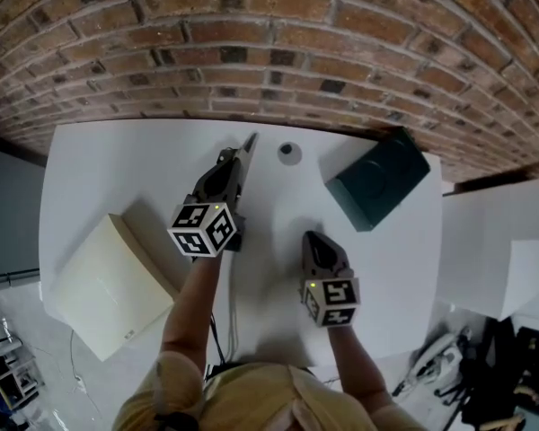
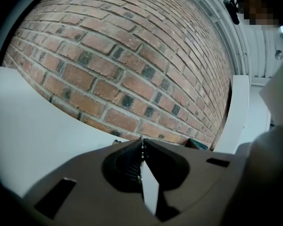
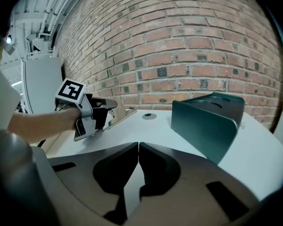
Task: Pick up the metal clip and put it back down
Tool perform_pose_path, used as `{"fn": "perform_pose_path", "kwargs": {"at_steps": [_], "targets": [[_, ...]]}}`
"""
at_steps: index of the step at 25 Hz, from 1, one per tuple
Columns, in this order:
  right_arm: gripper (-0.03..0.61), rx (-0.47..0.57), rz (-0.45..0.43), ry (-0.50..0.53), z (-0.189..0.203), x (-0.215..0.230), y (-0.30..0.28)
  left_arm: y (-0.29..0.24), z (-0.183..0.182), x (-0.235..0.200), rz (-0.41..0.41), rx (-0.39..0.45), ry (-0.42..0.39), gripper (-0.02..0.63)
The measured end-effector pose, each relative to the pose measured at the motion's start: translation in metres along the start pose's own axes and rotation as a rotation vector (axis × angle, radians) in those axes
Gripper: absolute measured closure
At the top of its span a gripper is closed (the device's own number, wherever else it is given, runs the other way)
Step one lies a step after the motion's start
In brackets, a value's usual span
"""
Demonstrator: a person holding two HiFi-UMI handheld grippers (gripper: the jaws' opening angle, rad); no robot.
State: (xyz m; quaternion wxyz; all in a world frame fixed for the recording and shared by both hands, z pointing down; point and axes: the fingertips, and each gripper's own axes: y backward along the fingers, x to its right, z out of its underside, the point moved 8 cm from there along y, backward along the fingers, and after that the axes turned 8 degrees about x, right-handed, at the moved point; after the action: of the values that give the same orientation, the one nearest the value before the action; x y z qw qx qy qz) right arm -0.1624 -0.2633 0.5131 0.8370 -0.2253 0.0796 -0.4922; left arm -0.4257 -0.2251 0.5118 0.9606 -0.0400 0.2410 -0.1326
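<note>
Left gripper (image 1: 249,140) and right gripper (image 1: 312,237), two, both clenched empty; one green box (image 1: 377,180), one cream box (image 1: 108,285)

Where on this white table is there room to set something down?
Bare: the far-left table corner, between the beige box and the left gripper; and the near-right part, between the right gripper and the teal box. Crowded: far middle, around the small round disc.

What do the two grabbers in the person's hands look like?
The left gripper and the right gripper are dark grey, tapering to pointed jaws. Each carries a white cube printed with black square markers. The person wears a mustard-yellow shirt.
</note>
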Motion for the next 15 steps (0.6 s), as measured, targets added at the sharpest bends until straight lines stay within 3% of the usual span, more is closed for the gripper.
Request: {"fn": "perform_pose_path", "kwargs": {"at_steps": [15], "targets": [[0.574,-0.017,0.016,0.007,0.0028,-0.0094,-0.0090,0.0020,-0.0017,-0.0019,0.005,0.009,-0.089,0.603]]}}
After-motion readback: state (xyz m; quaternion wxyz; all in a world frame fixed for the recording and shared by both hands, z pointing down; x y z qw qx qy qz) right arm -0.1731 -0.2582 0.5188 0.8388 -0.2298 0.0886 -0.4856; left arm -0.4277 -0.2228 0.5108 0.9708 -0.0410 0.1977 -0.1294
